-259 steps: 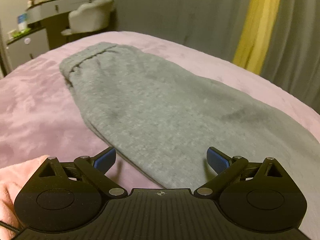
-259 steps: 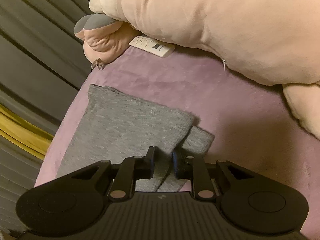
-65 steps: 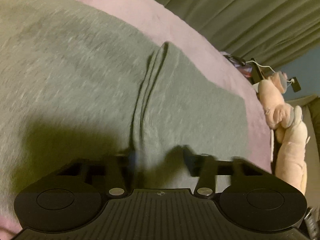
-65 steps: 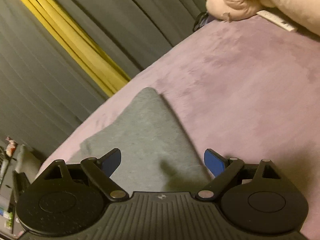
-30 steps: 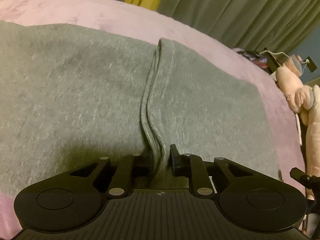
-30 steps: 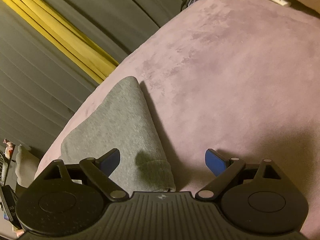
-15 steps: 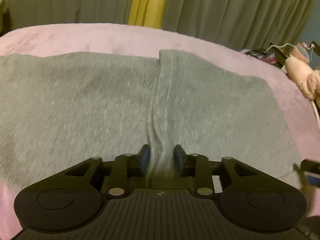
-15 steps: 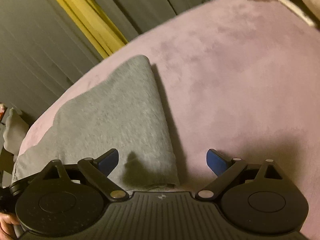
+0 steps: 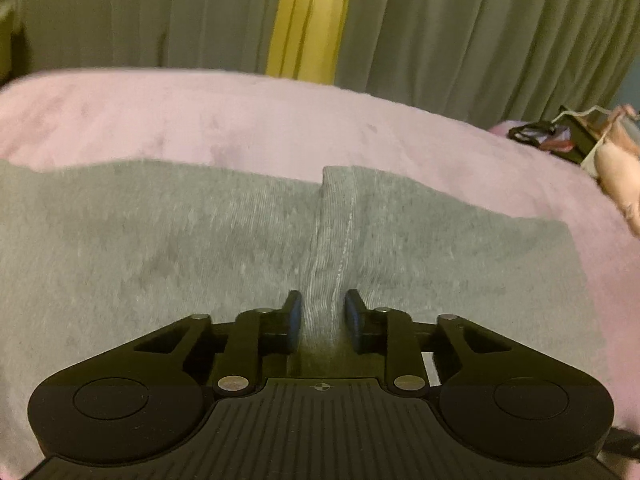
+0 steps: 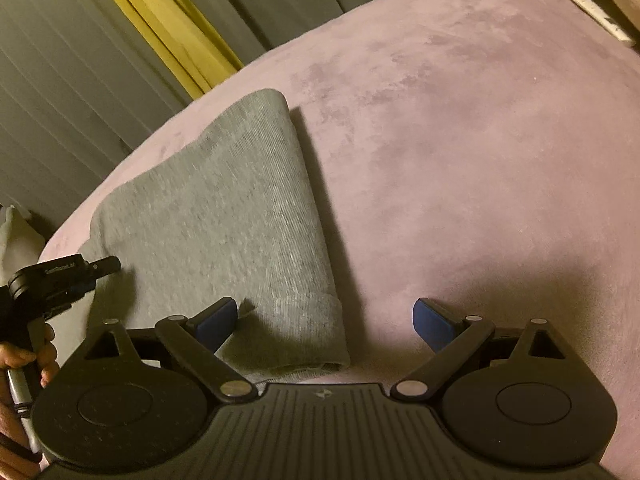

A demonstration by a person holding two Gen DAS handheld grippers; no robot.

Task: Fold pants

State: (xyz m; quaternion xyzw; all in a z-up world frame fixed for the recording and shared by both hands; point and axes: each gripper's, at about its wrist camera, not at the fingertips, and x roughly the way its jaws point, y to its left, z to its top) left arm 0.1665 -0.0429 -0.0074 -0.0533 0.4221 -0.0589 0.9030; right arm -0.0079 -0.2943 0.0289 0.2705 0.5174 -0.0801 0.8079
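Pants [image 9: 168,248]: grey, folded, lying flat on the pink bedspread [image 9: 240,120]. In the left wrist view they fill the width of the picture from 9 to 3 o'clock.
Cuff [image 9: 332,240]: a ribbed band running from 12 o'clock down toward the left gripper, lying on top of the grey cloth.
Left gripper [image 9: 322,320]: jaws narrow and just been closing, the ribbed cuff passing between the blue pads [image 9: 295,316]. The pads stand at its two edges; whether they press on it I cannot tell.
Right gripper [image 10: 326,320]: jaws spread wide, nothing gripped. The folded end of the pants [image 10: 224,220] lies partly between the fingers, nearer the left pad [image 10: 218,316]; its near corner with the hem is at 6 o'clock.
Person's hand [image 10: 24,360]: at 9 o'clock in the right wrist view, holding the handle of the other gripper.
Curtain [image 9: 480,32]: grey-green with a yellow strip [image 9: 308,20], behind the bed at 12 o'clock.
Plush toy [image 9: 616,172]: pink, at 3 o'clock on the bed's edge.
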